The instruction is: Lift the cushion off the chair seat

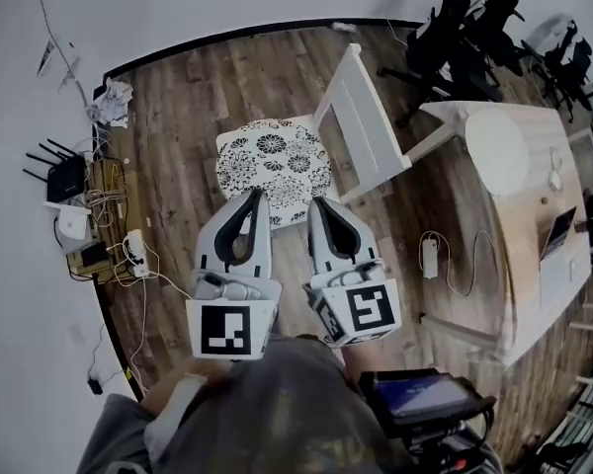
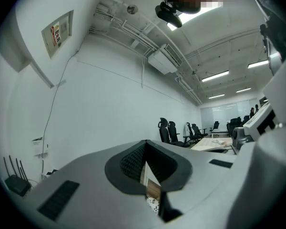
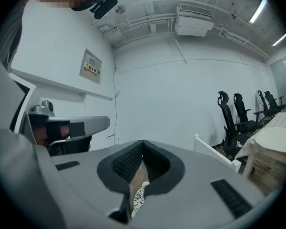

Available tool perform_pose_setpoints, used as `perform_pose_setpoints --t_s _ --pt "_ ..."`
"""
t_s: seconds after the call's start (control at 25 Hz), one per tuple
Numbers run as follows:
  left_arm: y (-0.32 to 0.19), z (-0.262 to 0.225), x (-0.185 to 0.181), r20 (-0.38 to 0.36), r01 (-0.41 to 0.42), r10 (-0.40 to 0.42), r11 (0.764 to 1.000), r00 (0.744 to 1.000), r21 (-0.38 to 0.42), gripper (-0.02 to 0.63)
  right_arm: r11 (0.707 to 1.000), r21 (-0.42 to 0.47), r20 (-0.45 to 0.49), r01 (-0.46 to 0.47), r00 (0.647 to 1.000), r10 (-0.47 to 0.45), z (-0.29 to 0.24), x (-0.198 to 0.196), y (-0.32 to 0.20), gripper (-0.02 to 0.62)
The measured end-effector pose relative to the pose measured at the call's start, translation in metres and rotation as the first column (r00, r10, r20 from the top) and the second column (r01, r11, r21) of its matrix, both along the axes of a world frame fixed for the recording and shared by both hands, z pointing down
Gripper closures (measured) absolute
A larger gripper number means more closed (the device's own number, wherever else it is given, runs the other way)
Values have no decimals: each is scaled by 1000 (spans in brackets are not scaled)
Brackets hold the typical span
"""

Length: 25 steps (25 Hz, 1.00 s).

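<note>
Black-flowered white cushion (image 1: 274,166) sits on chair (image 1: 368,117); left tool (image 1: 256,196) and right tool (image 1: 315,205) closed.

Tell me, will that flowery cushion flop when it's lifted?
Probably a little: the cushion looks thin and flat, so its edges may droop. It is likely light. It seems to lie loose on the chair, so a push might slide it.

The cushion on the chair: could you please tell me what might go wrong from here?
1. Both the left gripper and the right gripper are shut; unless they open first, they would likely shove the cushion rather than grasp it.
2. The cushion lies loose on the chair, so a push might slide it off the seat.
3. Cables trail on the floor at the left, a possible trip hazard.
</note>
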<state>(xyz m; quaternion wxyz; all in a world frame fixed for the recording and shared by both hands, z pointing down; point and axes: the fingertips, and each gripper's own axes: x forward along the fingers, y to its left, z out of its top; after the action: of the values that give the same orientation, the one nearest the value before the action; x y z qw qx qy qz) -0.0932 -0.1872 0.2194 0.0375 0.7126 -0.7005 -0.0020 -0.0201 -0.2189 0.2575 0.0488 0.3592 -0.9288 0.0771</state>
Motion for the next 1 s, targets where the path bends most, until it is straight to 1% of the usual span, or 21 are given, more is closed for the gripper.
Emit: perform_pose_setpoints --t_s 0.12,0.24,0.36,0.44,0.56,0.72,1.0 --pt "-10 -6 -18 11 32 -32 999 999 21 600 1000 8 3 10 1000 -10 -1 -13 -13 588" --pt "-15 -11 -24 12 59 -59 998 998 34 600 1000 8 8 17 1000 -17 -4 -15 -26 588" --pt "-21 -8 -24 31 66 -67 998 997 16 600 999 10 17 31 999 -31 -8 -20 -35 588" --pt "-27 -7 -23 32 81 -81 997 996 9 600 998 9 19 59 998 -59 -8 -26 -38 588" --pt "-36 -4 -20 32 110 -110 994 993 -4 600 994 2 13 108 994 -108 -4 -30 -45 588" --pt "-50 -6 -15 24 159 -159 987 987 4 600 988 6 6 155 988 -155 -5 -26 -63 588" --pt "-68 -6 -10 11 187 -187 982 982 12 600 984 -5 17 181 983 -180 -2 -19 -86 588"
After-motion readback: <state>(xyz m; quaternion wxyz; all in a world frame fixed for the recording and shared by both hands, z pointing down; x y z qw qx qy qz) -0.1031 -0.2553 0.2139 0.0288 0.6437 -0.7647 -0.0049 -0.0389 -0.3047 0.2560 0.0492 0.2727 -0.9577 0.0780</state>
